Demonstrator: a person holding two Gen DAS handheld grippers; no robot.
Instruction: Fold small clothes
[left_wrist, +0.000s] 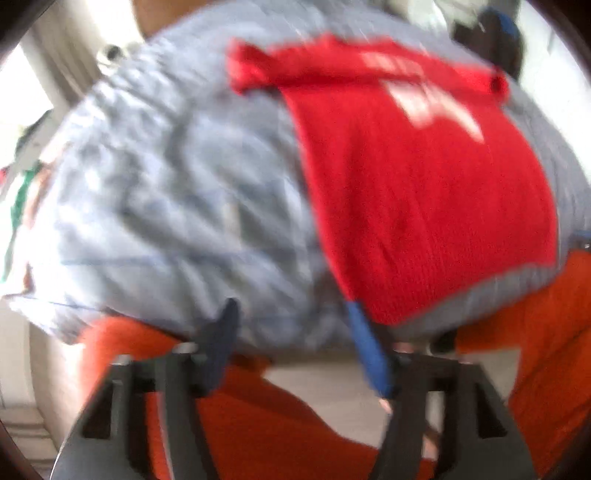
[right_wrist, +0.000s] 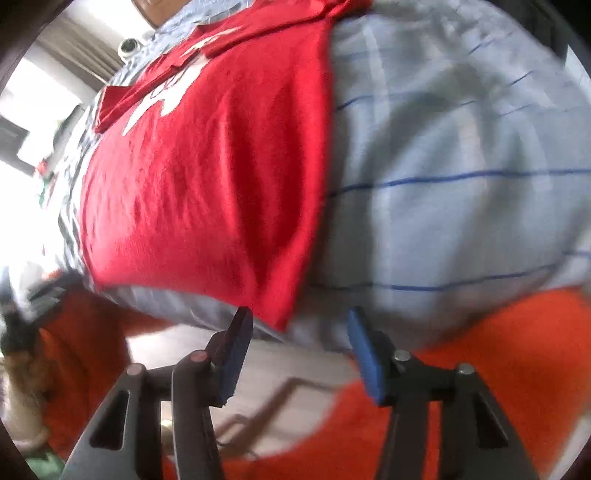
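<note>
Left tongs (left_wrist: 299, 339): jaws apart, nothing between them. Right tongs (right_wrist: 299, 354): jaws apart, empty. Red shirt (right_wrist: 207, 184): spread flat on a pale blue striped sheet (right_wrist: 461, 184), long axis running away from both tongs, hem nearest. Right tongs sit just short of the hem's corner, judged the nearer.

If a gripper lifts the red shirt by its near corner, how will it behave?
The red shirt will probably droop, not stay flat: it shows soft creases and follows the checked sheet. It seems light and thin. Its folded sleeves may fall open.
</note>
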